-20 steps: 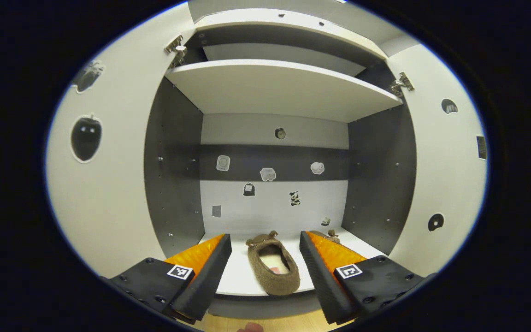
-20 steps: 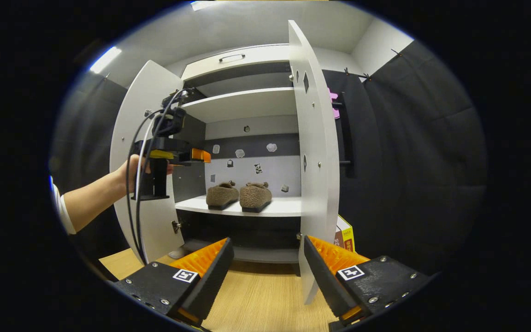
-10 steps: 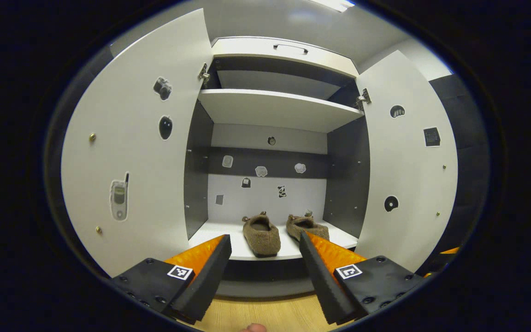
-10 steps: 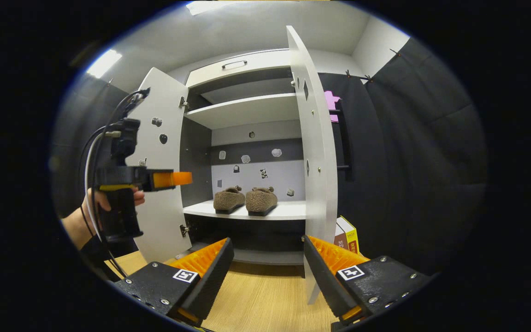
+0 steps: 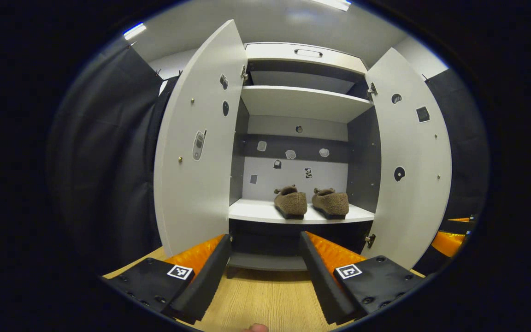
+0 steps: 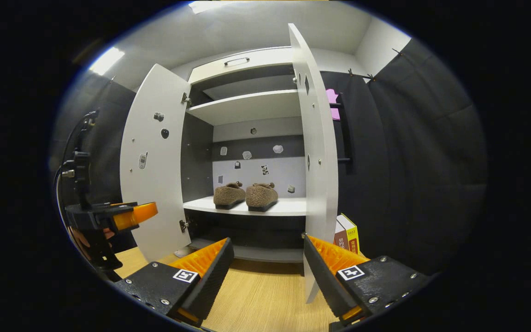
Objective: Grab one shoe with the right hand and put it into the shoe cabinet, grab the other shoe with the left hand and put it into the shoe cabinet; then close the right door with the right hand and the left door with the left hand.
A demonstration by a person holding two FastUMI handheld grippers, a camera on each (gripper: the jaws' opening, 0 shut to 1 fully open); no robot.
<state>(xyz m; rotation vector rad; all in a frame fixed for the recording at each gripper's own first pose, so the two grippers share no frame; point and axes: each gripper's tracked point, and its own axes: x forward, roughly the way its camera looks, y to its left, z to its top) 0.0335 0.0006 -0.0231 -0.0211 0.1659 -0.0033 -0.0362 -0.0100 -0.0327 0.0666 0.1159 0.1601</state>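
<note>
Left gripper [image 5: 264, 258] empty, jaws spread apart, hovered low over wooden floor [image 5: 270, 299] facing shoe cabinet [image 5: 307, 50]. Right gripper [image 6: 268, 263] likewise empty, jaws apart, over same floor, just beside edge of right door [image 6: 318, 152]. Both brown shoes [image 5: 310, 203] sat side by side, toes inward, on white lower shelf [image 5: 256, 211]. Left door [image 5: 198, 152] and right door stood wide open. Upper shelf [image 5: 302, 101] bare. Stickers dotted back panel and door insides. Books [image 6: 347, 233] stood on floor right of cabinet. Black cloth walls both sides; ceiling light [image 6: 104, 60] lit.
</note>
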